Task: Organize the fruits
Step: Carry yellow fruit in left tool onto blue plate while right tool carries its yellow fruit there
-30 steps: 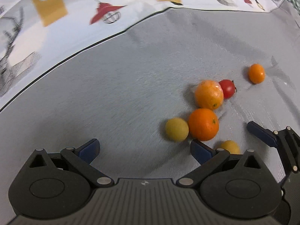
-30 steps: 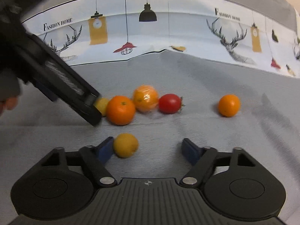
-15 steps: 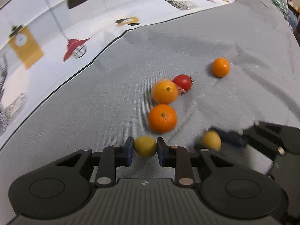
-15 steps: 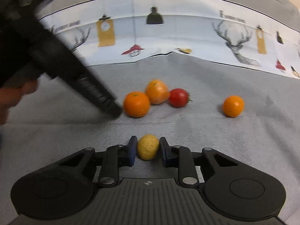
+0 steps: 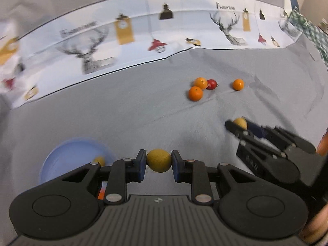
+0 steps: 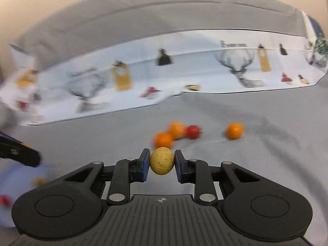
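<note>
Between your left gripper's (image 5: 158, 163) pads sits a yellow fruit (image 5: 158, 163), clamped tight; your right gripper (image 6: 162, 161) is clamped on a second yellow fruit (image 6: 162, 161). From the left fingers the blue bowl (image 5: 61, 153) lies just down and to the left, one small yellow piece already in it. Your left hand looks nearer the bowl, the right farther off. Well beyond the bowl, the oranges (image 5: 195, 93) and the tomato (image 5: 211, 84) lie on the grey cloth (image 5: 133, 110).

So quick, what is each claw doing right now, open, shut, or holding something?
Left claw: shut on a yellow fruit.
Right claw: shut on another yellow fruit.
</note>
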`<state>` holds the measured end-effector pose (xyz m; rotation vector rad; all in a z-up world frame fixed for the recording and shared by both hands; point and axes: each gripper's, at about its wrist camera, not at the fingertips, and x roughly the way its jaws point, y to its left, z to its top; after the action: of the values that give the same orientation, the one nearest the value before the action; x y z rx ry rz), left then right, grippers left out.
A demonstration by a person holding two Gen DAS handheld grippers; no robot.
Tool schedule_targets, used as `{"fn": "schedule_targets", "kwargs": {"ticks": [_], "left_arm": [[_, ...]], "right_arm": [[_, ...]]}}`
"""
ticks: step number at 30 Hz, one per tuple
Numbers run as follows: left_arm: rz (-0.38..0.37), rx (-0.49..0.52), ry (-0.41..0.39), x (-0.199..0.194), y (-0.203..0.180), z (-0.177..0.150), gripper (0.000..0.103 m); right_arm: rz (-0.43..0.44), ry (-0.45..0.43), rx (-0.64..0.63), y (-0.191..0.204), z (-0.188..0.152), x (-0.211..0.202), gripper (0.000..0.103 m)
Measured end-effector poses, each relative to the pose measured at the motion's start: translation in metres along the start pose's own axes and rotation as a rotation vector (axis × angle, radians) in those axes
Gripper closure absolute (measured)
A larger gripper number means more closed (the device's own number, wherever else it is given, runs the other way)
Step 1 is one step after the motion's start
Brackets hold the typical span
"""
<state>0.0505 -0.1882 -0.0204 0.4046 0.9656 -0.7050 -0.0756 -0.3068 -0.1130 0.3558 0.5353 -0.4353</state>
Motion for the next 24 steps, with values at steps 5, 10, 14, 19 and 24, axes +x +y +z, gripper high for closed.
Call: {"fn": "schedule_targets", "kwargs": {"ticks": [5,10,14,19,24], "left_arm": [[0.044,-0.074,0.009,-0.056,0.018,-0.055,0.074],[0.111,-0.142,0.009,-0.102,0.045,-0.117,0.074],[0.149,-0.230,-0.023,-0.136,0.068,-0.156,0.074],[0.152,-0.307,-0.084,-0.169,0.089,-0.181,0.074],[0.133,-0.320,-0.134,-0.187,0.093,-0.190,0.074]], "right_arm": [[0.192,0.066,-0.005,0.048,-0.008,-0.075,0.076],[0.303,0.062,-0.108,0.100,-0.013,-0.132,0.076],[0.341,0.042,-0.220,0.136,-0.021,-0.162,0.076],[0.372,0.070,-0.267,0.159,-0.031,-0.186,0.076],[0.365,0.035,-0.357,0.178,-0.038,-0.209,0.076]]}}
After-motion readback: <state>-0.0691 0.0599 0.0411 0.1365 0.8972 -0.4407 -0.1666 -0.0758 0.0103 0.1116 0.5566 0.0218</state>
